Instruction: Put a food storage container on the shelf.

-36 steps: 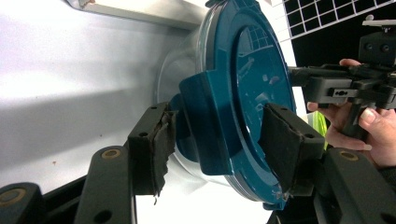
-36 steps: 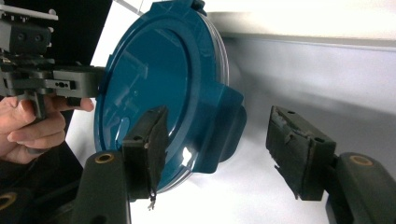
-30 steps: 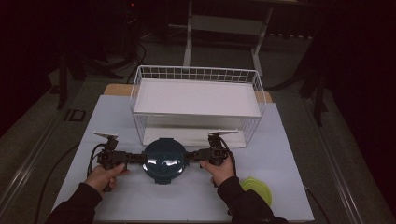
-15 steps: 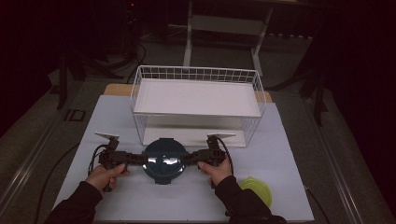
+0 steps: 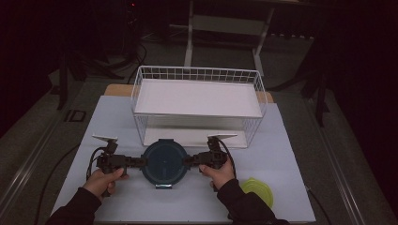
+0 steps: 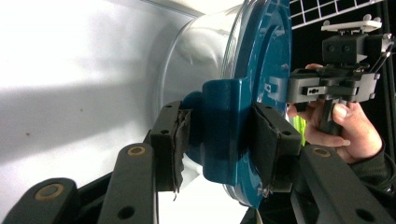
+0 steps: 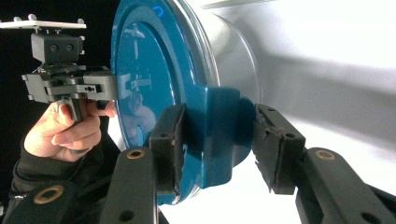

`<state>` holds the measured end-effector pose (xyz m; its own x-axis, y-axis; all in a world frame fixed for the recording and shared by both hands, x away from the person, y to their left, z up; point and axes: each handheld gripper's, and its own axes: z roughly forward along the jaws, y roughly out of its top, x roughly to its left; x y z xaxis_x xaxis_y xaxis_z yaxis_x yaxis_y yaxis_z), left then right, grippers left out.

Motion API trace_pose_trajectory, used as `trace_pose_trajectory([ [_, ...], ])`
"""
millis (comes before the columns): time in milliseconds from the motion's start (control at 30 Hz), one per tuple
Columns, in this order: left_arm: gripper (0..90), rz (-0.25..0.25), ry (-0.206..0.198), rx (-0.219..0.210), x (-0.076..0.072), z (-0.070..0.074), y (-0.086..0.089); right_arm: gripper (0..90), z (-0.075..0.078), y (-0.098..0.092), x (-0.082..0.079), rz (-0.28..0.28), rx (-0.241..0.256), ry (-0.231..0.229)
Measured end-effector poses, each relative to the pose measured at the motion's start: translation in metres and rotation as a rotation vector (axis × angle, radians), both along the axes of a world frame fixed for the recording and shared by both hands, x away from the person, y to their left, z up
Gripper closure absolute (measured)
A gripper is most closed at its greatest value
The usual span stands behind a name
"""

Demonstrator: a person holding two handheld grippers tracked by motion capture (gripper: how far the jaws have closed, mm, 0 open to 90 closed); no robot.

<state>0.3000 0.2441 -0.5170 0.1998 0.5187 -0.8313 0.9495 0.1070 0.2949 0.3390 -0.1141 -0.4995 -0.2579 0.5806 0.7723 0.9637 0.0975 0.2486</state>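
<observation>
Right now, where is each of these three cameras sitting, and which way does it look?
High view: above the person's side, looking forward and down on the table, rack, both hands.
Left gripper view: rides the left gripper, looking along its jaws at the container's latch; the other hand beyond.
Right gripper view: rides the right gripper, facing back; the other hand beyond.
Shared: the blue-lidded container.
</observation>
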Motion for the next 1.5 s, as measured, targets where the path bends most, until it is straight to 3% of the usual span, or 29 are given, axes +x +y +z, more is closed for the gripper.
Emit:
trace_pose_trajectory([
  [133,56.6,-0.013,0.009,-0.013,-0.003,0.002,-0.003,54.9,0.005,-0.002,-0.001,0.004,-0.014,-0.036],
  [700,56.8,-0.017,-0.052,-0.014,-0.011,0.039,-0.018,54.9,0.043,-0.018,-0.01,0.008,-0.006,-0.129],
  [1100,57.0,-0.026,-0.11,-0.026,-0.015,0.074,-0.029,54.9,0.077,-0.031,-0.018,-0.002,0.011,-0.185],
  [1167,57.0,-0.028,-0.124,-0.034,-0.014,0.085,-0.034,54.9,0.089,-0.036,-0.019,-0.004,0.014,-0.207],
  [1367,57.1,-0.026,-0.147,-0.031,-0.011,0.107,-0.039,54.9,0.106,-0.043,-0.018,-0.014,0.034,-0.233],
  [1400,57.1,-0.03,-0.157,-0.025,-0.007,0.117,-0.04,54.9,0.112,-0.045,-0.017,-0.018,0.046,-0.243],
  [1500,57.1,-0.029,-0.166,-0.025,-0.005,0.122,-0.042,54.9,0.115,-0.046,-0.015,-0.022,0.052,-0.246],
])
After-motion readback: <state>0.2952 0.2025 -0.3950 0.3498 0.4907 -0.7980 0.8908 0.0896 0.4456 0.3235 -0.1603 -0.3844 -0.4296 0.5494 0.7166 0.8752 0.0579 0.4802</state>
